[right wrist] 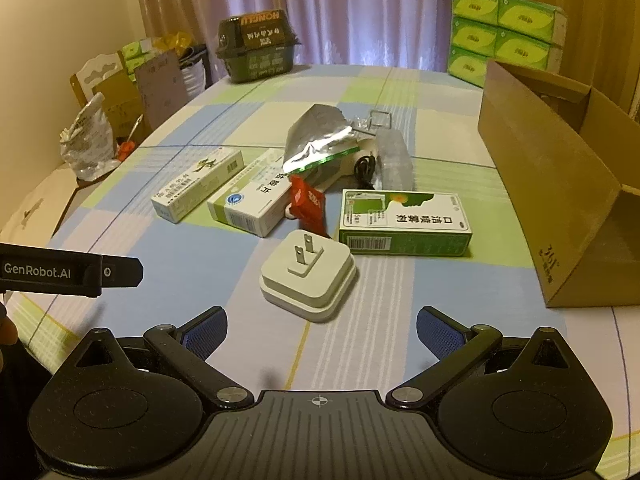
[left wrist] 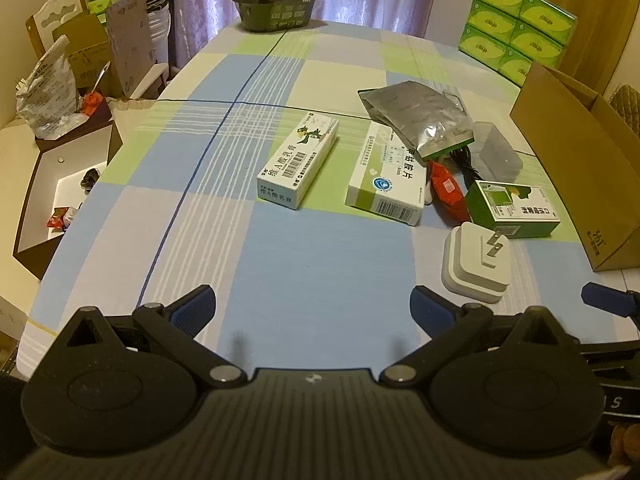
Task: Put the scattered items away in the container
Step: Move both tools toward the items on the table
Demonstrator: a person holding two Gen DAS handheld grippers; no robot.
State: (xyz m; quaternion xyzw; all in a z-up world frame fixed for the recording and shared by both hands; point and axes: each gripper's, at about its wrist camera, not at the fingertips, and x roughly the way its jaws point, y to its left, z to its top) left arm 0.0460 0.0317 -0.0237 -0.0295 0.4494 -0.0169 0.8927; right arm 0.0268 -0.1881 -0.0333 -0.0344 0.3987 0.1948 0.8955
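Status: nothing appears tidied yet. All visible items lie on the checked desk [right wrist: 224, 264]; the cardboard box [right wrist: 560, 184] stands open at the right side, and its inside cannot be seen from either camera.

Left hand-held gripper [left wrist: 312, 308]: released, jaws spread wide, nothing between them, hovering over bare cloth. Right hand-held gripper [right wrist: 322, 332]: also released and empty, lined up just behind the white plug adapter [right wrist: 308, 280], which lies prongs-up.

Items left to move, judged from the layout:
- white plug adapter, nearest the right hand-held gripper
- green spray box [right wrist: 404, 220], just beyond the adapter, closest to the cardboard box
- red sachet [right wrist: 306, 202], wedged between the green spray box and the tablet box [right wrist: 250, 202]
- ointment box [right wrist: 198, 184], a little left of the tablet box
- silver foil pouch [right wrist: 320, 140], resting partly on the tablet box
- black cable [right wrist: 364, 168] and a clear plastic piece [right wrist: 394, 156] behind the pouch

Room: the near half of the desk is open, left side especially. The cluster is tight; the pouch overlaps its neighbours. The box wall is tall, so I judge items need lifting over its rim. The desk edge lies close at the left.
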